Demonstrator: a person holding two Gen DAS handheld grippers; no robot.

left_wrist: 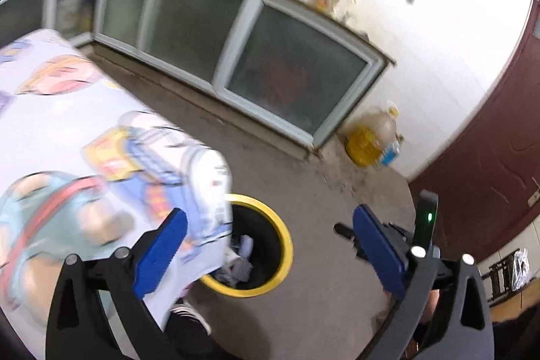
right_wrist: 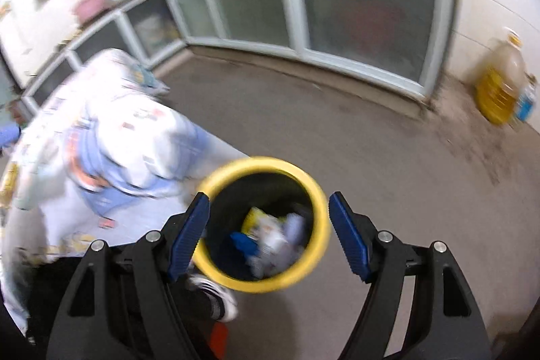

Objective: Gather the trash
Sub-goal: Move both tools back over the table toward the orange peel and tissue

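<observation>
Trash (right_wrist: 273, 238) sits in the yellow-rimmed black bin (right_wrist: 320, 191) on the grey floor (right_wrist: 337, 130): crumpled white and pale-blue scraps, a yellow wrapper, something dark blue. Right gripper (right_wrist: 269, 235) hangs straight over the bin mouth, jaws apart, nothing between the blue pads. Left gripper (left_wrist: 270, 245) is off to one side, jaws spread wide and empty; from its view the bin (left_wrist: 283, 235) shows between the fingers, partly hidden by a cartoon-print cloth (left_wrist: 101, 123) draped beside it. A black-and-white shoe (right_wrist: 216, 296) stands just beside the bin. Along the wall runs a low cabinet with frosted glass doors (right_wrist: 364, 9). Past its end, a large oil jug (right_wrist: 503, 80) stands by the wall. Both views are blurred.
</observation>
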